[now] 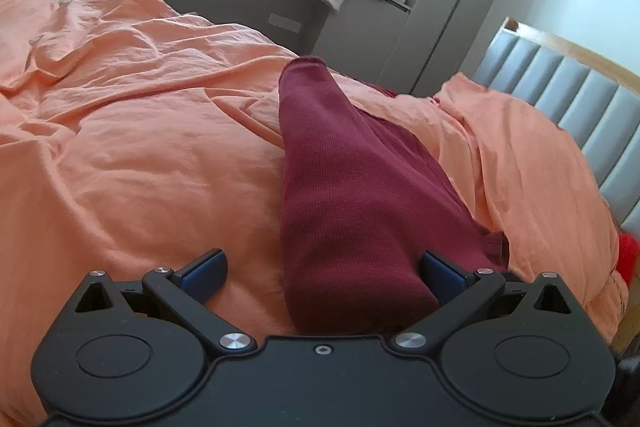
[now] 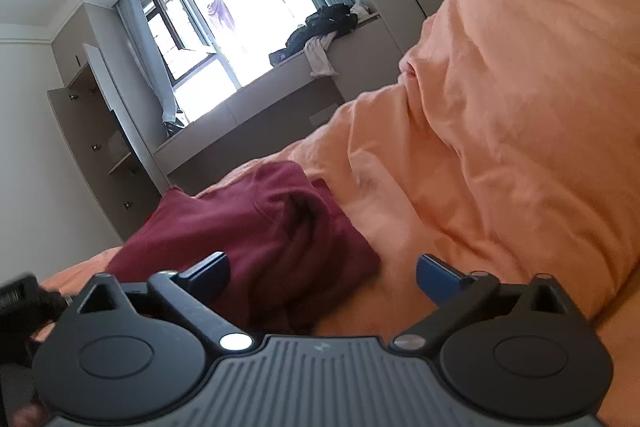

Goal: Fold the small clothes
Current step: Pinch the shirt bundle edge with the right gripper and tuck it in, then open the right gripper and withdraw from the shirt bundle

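Note:
A maroon knit garment (image 1: 340, 187) lies in a long folded strip on the orange bedspread (image 1: 140, 127), running away from the left wrist camera. My left gripper (image 1: 322, 259) stands wide open over its near end; the cloth lies between the blue pads, nearer the right one, and is not pinched. In the right wrist view the same garment (image 2: 260, 227) sits bunched in a low heap with a sleeve opening showing. My right gripper (image 2: 323, 259) is wide open at its near edge, the left finger over the cloth, the right finger over bare bedspread (image 2: 520, 107).
A grey padded headboard (image 1: 560, 87) stands at the right, with the bedding heaped high before it. Dark clothes (image 2: 324, 27) lie on the window ledge beyond the bed. A red item (image 1: 628, 255) shows at the bed's right edge. An open cabinet (image 2: 100, 155) stands by the wall.

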